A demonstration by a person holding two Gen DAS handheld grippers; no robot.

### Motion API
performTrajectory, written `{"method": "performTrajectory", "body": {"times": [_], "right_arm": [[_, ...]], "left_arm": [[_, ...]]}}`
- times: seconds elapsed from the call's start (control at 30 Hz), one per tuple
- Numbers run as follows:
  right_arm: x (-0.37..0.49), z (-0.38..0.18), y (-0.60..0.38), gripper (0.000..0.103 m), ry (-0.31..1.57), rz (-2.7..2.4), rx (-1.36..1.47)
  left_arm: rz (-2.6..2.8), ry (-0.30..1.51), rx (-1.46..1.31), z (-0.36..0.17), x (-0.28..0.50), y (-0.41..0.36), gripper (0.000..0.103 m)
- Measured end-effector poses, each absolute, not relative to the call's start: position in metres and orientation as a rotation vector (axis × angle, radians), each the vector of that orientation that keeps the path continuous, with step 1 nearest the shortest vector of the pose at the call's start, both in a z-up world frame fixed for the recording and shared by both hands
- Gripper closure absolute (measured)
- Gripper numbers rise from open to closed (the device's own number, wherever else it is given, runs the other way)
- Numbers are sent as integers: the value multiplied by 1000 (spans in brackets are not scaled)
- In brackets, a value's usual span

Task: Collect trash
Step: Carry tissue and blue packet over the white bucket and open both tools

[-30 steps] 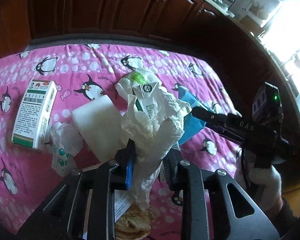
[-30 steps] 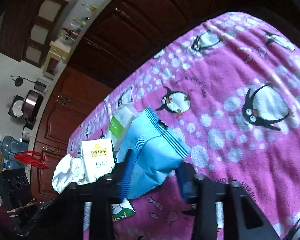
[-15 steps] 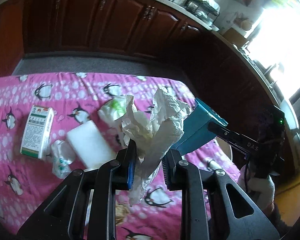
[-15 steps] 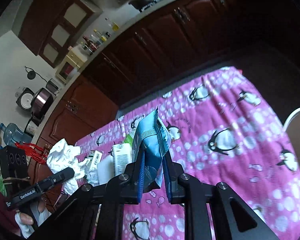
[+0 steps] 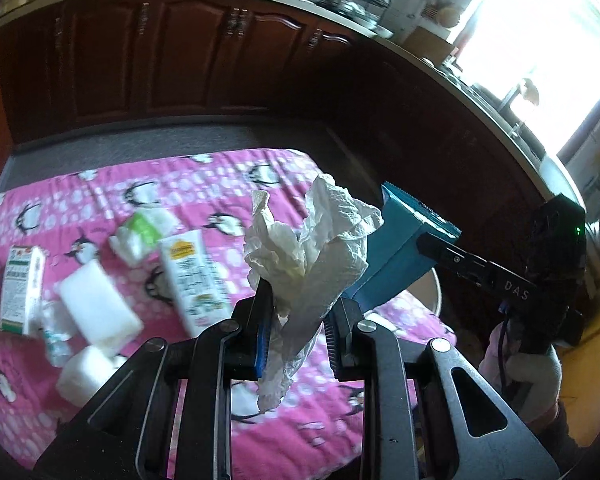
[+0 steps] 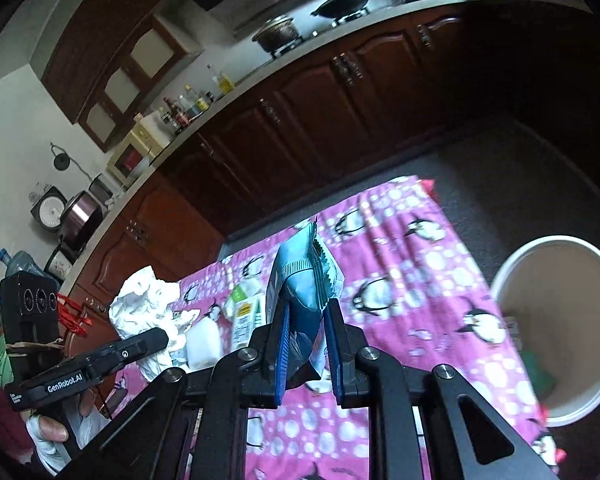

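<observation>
A: Starting at the left, what remains on the penguin cloth [image 5: 100, 184]?

B: A green-and-white box [image 5: 20, 288] near the left edge; beside it white foam blocks [image 5: 96, 308]; then a small drink carton [image 5: 192, 280] and a green-and-white packet [image 5: 144, 232] behind it; all lying loose, none of it gripped.

A: And the left gripper [image 5: 296, 320]?

B: Jaws clamped on a crumpled paper towel [image 5: 312, 248]; it is pinched low, so most of it fans above the fingers and a tail hangs below, well above the cloth.

A: The right gripper [image 6: 306, 344]?

B: Jaws clamped on a blue snack bag [image 6: 304, 280], gripped at its lower end so it stands upright, serrated edge up; also in the air.

A: Where would they go?

B: Probably the white bin [image 6: 556, 276], off the cloth's right edge with its mouth open; the room between looks free, though the hanging tail might catch the rim or the cloth's edge.
</observation>
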State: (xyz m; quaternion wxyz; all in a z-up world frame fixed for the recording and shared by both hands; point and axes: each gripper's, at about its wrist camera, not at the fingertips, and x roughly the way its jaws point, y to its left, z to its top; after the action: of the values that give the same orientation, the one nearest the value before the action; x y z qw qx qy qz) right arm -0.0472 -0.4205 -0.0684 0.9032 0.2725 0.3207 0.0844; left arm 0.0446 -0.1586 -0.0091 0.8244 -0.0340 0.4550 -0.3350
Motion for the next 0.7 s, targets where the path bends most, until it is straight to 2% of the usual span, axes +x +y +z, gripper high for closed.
{"method": "performTrajectory", "body": {"times": [0.7], "right_arm": [[-123,-77,-545,87,620,-120,604]], "left_arm": [[-929,1031,44,-26,26,-325,83]]}}
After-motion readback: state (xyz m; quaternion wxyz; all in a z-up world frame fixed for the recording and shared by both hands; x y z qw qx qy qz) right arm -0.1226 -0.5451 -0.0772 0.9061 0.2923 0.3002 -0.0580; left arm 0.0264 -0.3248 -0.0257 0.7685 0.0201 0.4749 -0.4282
